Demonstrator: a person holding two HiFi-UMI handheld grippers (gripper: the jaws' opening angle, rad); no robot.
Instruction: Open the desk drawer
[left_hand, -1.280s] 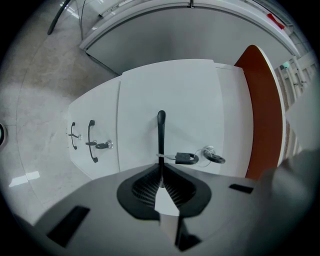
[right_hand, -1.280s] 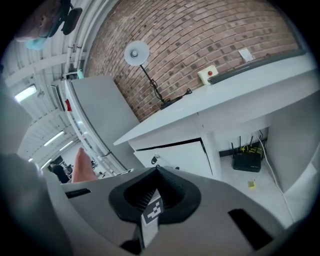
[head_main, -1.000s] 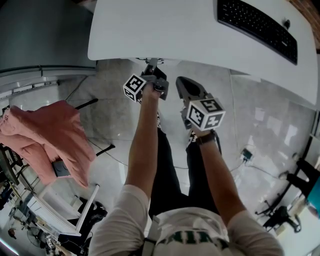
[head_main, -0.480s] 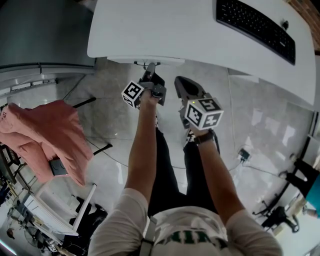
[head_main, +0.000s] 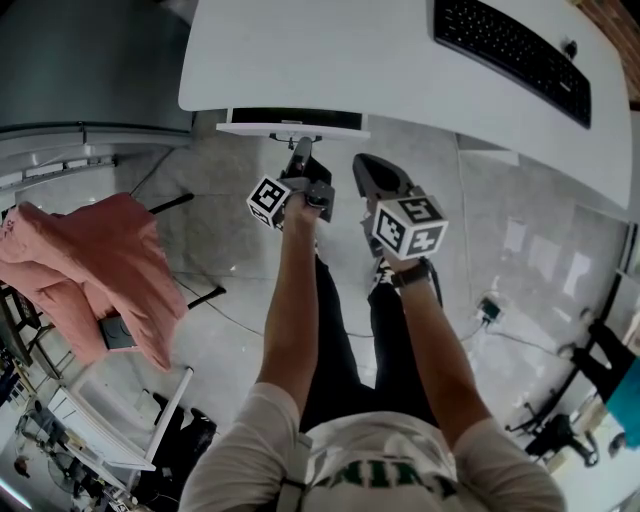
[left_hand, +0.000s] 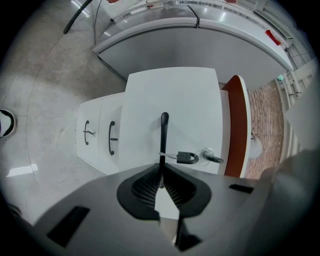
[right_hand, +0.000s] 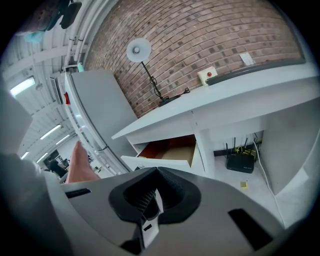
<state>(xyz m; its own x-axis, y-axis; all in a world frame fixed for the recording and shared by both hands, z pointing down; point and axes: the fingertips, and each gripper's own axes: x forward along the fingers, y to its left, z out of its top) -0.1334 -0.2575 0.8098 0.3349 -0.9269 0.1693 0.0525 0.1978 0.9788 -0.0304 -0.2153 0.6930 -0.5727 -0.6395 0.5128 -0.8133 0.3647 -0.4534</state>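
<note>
Close in, both forearms reach forward from the person's body, side by side. The left forearm runs almost straight to the left hand-held gripper, which points nearly level at the desk's front. The right forearm, with a wristwatch, carries the right hand-held gripper, tipped downward just beside the left one and short of the desk. Its jaws are together with nothing between them.

Below them lies a pale, glossy floor, with a pink garment draped over a chair well off to the left. Ahead is the white desk, with a black keyboard on its far right part.

The drawer sits under the desk's near edge, directly ahead of the left hand-held gripper, and stands part-way out, with a dark strip of its inside showing from above. In the left gripper view the jaws are closed tight on the slim black drawer handle, which rises from between the pads across the white drawer front. A key sits in the lock just right of the handle. The right gripper view shows the reddish-brown inside of the drawer from the side, up and to the left of its jaws. Behind it, a brick wall backs the desk and a desk lamp.
</note>
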